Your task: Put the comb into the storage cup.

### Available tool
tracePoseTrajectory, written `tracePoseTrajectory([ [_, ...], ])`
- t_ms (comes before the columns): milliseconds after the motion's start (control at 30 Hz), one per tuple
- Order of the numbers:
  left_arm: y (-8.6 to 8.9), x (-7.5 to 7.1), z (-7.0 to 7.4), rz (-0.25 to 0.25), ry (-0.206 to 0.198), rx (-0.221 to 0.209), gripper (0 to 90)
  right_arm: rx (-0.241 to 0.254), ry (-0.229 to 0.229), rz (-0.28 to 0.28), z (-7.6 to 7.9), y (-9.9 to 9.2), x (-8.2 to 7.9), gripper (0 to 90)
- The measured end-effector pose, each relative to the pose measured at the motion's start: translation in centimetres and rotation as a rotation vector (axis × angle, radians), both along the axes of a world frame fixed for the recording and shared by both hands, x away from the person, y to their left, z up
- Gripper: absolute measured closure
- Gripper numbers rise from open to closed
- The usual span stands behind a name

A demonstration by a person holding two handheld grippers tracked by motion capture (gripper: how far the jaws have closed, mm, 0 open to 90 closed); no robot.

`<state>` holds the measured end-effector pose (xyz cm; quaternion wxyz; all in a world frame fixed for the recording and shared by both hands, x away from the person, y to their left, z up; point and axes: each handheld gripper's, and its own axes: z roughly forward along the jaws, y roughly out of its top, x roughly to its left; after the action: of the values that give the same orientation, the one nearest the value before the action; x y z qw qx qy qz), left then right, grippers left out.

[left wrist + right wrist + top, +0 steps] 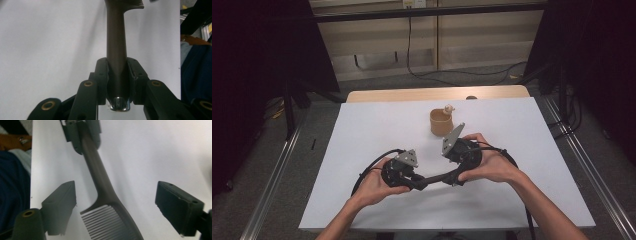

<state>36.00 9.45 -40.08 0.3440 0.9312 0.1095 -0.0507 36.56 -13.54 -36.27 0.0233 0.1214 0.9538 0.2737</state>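
Note:
A dark comb (439, 178) hangs just above the white table cover (372, 125), spanning the gap between my two grippers. My left gripper (419, 182) is shut on the end of its handle; in the left gripper view the handle (116, 45) runs straight up from the closed jaws (117, 67). My right gripper (457, 176) is open. In the right gripper view its fingers (60, 202) stand wide on either side of the comb's toothed part (107, 222) without touching it, and the left gripper (81, 132) shows at the top, clamped on the handle.
A tan cup (441, 123) with a small pale object (448, 108) at its rim stands just beyond the right gripper. The bare wooden table edge (412, 94) lies at the back. Metal rails (272, 175) run along both sides. Dark blue clothing (197, 75) is near the front edge.

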Motion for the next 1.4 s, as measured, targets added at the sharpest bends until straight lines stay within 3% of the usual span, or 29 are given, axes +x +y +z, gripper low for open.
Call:
tracePoseTrajectory([
  [33,0.1,0.0,0.1,0.010,-0.008,0.019,72.7,0.014,-0.005,-0.015,0.0,-0.3,0.1,13.2],
  [167,0.3,0.3,0.0,0.031,-0.005,-0.006,72.7,0.055,-0.016,-0.086,0.1,-1.2,0.1,10.1],
  [300,0.7,0.4,0.3,0.053,-0.010,-0.027,72.7,0.078,-0.029,-0.118,-0.1,-1.8,-0.2,9.8],
  [333,0.9,0.4,0.4,0.060,-0.016,-0.015,72.7,0.083,-0.034,-0.128,0.0,-2.0,-0.4,9.6],
  [367,1.0,0.5,0.3,0.063,-0.006,-0.040,72.7,0.091,-0.046,-0.132,0.0,-2.1,-0.5,9.2],
  [500,1.6,0.6,0.4,0.073,-0.001,-0.054,72.7,0.124,-0.081,-0.166,0.6,-2.9,-0.9,6.7],
  [700,2.2,0.6,0.4,0.096,-0.018,-0.077,72.7,0.180,-0.119,-0.227,1.1,-4.2,-1.4,3.8],
  [800,2.5,0.4,0.3,0.105,-0.019,-0.084,72.7,0.201,-0.117,-0.266,1.0,-4.8,-1.7,3.8],
  [833,2.5,0.2,0.1,0.127,-0.004,-0.104,72.7,0.209,-0.119,-0.276,0.9,-4.9,-1.9,4.0],
  [933,3.0,0.5,0.0,0.133,-0.012,-0.100,72.7,0.236,-0.133,-0.302,0.7,-5.3,-2.4,4.2],
  [1233,4.6,0.6,0.1,0.225,-0.031,-0.172,72.7,0.344,-0.185,-0.393,0.3,-6.8,-3.7,5.1],
  [1400,5.1,0.5,0.1,0.248,-0.028,-0.209,72.7,0.388,-0.169,-0.407,-0.3,-7.2,-3.9,5.1],
])
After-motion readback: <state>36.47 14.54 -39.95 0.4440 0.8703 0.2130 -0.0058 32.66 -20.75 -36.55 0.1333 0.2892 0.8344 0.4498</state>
